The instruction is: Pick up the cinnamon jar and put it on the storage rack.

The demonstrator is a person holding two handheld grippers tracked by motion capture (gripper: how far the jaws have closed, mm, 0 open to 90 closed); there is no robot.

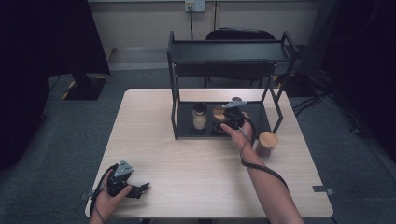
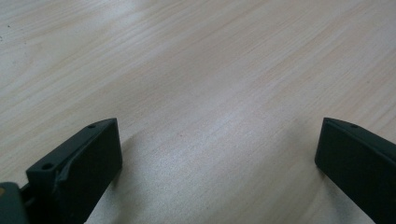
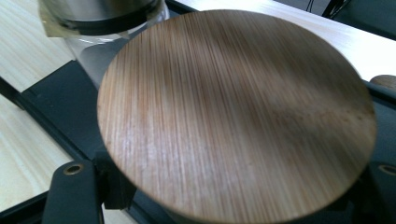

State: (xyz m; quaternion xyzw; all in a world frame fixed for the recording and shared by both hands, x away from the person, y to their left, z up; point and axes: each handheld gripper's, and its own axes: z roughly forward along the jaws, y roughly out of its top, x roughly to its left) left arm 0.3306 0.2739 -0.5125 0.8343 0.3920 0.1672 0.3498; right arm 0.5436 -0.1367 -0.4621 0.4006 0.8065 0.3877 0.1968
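A jar with a round wooden lid (image 3: 238,116) stands on the lower shelf (image 1: 259,119) of a black two-tier rack. My right gripper (image 1: 223,123) is shut on this jar (image 1: 218,115), one black jaw on each side below the lid. Just left of it on the same shelf is a glass jar (image 1: 199,116) with pale contents and a dark top, seen close up as the glass jar (image 3: 102,18) in the right gripper view. My left gripper (image 1: 141,189) rests low over the near left of the table, open with nothing between its jaws, and in its own view the left gripper (image 2: 219,140) looks at bare wood.
A third jar with a wooden lid (image 1: 267,142) stands on the table just right of the rack's front leg, beside my right forearm. The rack's top shelf (image 1: 224,51) overhangs the lower one. The light wooden table (image 2: 210,70) has its edge close to my left hand.
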